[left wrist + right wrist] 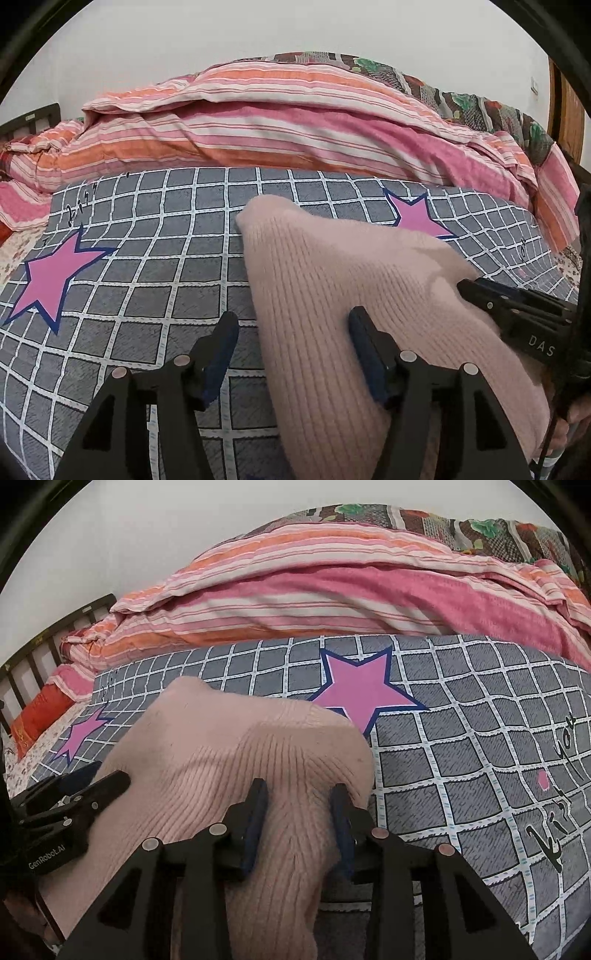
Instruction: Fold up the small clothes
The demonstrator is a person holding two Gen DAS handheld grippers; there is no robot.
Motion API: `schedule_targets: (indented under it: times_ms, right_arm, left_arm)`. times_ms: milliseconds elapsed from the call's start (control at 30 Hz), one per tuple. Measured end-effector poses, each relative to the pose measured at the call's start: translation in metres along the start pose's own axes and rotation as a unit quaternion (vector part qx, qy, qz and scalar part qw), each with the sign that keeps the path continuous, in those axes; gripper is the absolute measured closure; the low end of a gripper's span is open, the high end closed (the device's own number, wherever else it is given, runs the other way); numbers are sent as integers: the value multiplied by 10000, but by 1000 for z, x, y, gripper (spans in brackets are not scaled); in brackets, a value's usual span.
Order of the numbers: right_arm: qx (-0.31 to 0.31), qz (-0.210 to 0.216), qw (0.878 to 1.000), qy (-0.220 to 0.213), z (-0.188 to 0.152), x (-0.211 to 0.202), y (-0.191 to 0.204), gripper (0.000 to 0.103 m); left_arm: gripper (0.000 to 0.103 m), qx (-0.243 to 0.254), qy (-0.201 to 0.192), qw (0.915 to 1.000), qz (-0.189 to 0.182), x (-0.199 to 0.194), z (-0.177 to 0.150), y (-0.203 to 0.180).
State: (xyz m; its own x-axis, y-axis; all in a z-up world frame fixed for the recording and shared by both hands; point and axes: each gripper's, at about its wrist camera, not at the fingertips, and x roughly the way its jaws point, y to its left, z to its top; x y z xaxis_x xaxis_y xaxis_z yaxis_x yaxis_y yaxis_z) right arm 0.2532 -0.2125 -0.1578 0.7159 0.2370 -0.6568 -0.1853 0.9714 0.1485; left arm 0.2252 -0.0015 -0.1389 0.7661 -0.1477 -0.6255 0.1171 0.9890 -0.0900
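While both tilt down at the pink knit garment (332, 280), left claw (291, 336) gapes—right claw (299, 805) straddles a ridge, unclenched.

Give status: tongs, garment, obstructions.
Left tongs open, straddling the pink knit garment's left edge. Right tongs part open, knit bunched between pads, grip unclear. Garment on the grid bedsheet; nothing obstructing.

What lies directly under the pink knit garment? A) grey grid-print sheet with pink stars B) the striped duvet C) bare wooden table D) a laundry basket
A: the pink knit garment lies on the grey grid-print sheet, pink stars beside it, while the striped duvet is bunched up behind.
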Motion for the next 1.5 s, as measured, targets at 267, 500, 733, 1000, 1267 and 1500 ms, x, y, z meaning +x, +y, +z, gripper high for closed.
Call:
schedule_targets:
  times_ms: [267, 500, 733, 1000, 1267, 1500]
  right_arm:
    - [23, 7, 10000, -54, -1, -3, -1, 68]
    - [11, -24, 10000, -75, -2, -5, 1, 68]
    - [22, -16, 10000, -93, -2, -6, 1, 67]
    - [8, -62, 9999, -128, -3, -8, 2, 67]
    - [117, -23, 9997, -195, -3, -11, -2, 63]
    - [234, 44, 9990, -387, -5, -19, -6, 60]
  left_arm:
    - [40, -42, -22, 10000, -27, 0, 0, 2]
    - [40, -68, -27, 10000, -49, -1, -1, 2]
    - [40, -105, -35, 9999, -67, -1, -1, 2]
    - [40, -130, -42, 9999, -85, 0, -2, 2]
    - [39, -153, -43, 9998, -105, 0, -2, 3]
    - [39, -211, -58, 9997, -128, -1, -2, 4]
